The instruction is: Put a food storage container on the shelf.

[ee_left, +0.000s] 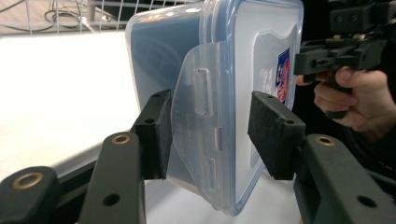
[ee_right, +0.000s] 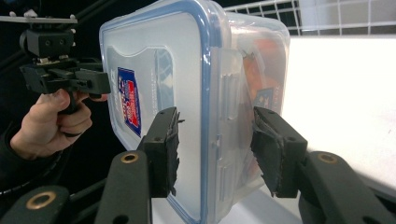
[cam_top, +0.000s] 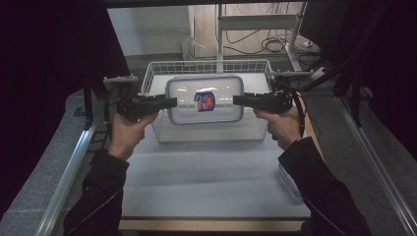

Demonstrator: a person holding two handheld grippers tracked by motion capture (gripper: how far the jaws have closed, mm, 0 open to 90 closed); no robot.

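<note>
While I held the plastic box [cam_top: 205, 100] up over the wire basket [cam_top: 153, 78], my left gripper [cam_top: 168, 102] and right gripper [cam_top: 239, 100] each clamped one end. If one pad slipped off a smooth latch, the box could tip and fall.

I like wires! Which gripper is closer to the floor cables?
Right. The right gripper grips the box end on the cables' side; the left gripper grips the other end.
</note>
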